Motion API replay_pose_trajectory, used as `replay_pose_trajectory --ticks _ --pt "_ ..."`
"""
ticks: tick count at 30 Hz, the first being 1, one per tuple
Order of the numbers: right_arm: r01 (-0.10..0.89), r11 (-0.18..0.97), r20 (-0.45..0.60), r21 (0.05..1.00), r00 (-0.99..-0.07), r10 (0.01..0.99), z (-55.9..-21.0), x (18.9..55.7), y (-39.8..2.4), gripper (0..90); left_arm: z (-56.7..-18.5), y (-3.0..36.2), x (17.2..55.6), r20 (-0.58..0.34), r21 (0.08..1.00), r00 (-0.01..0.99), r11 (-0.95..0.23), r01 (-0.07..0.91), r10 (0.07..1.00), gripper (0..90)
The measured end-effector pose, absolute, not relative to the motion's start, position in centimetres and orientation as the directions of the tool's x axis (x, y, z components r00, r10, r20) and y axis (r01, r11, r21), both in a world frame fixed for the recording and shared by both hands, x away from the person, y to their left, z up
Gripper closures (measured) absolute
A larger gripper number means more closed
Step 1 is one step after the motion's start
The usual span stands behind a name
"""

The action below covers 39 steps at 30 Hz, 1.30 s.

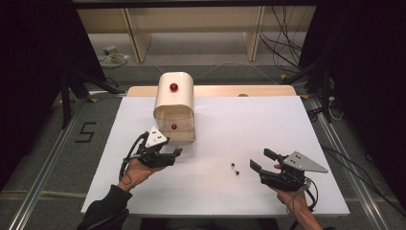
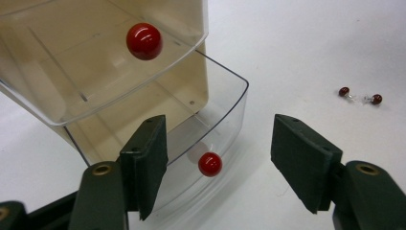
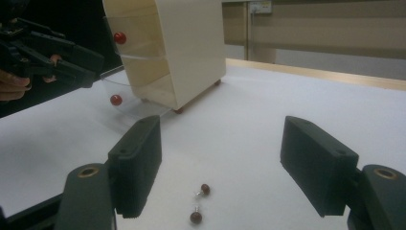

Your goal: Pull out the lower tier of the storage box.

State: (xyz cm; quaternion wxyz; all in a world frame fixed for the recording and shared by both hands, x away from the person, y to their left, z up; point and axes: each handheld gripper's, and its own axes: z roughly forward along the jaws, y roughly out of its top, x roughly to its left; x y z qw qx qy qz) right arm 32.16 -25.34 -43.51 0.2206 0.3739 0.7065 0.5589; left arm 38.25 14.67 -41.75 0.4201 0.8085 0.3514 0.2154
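left hand-held gripper (image 1: 176, 154): released, off the pulled-out lower drawer (image 2: 210, 139) | right hand-held gripper (image 1: 258, 160): released, aimed at earrings (image 1: 234, 168) near desk (image 1: 268, 120) front edge, ready to pick them up

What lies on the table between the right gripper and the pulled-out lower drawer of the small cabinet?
In the high view, two small dark red earrings lie on the white table just ahead of the open right gripper. Beyond them the stretch to the lower drawer is bare.

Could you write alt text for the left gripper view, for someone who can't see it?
The hand-held gripper stands open before a cream drawer box, its clear lower drawer pulled out, with the red knob between the jaws, untouched. Two small red-beaded earrings lie on the white table.
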Motion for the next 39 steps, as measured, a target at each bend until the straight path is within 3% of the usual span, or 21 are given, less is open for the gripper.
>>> replay_pose_trajectory --ticks 19,39 --pt "0.283 0.094 0.109 0.955 -0.624 0.774 -43.5 32.2 -25.3 31.3 -41.9 14.4 37.2 0.006 0.852 0.651 -0.344 0.394 0.759 31.4" --pt "0.294 0.102 0.112 0.950 -0.628 0.770 -43.7 32.5 -25.0 31.2 -42.1 15.3 35.5 -0.080 0.900 0.611 -0.207 0.383 0.787 25.8"
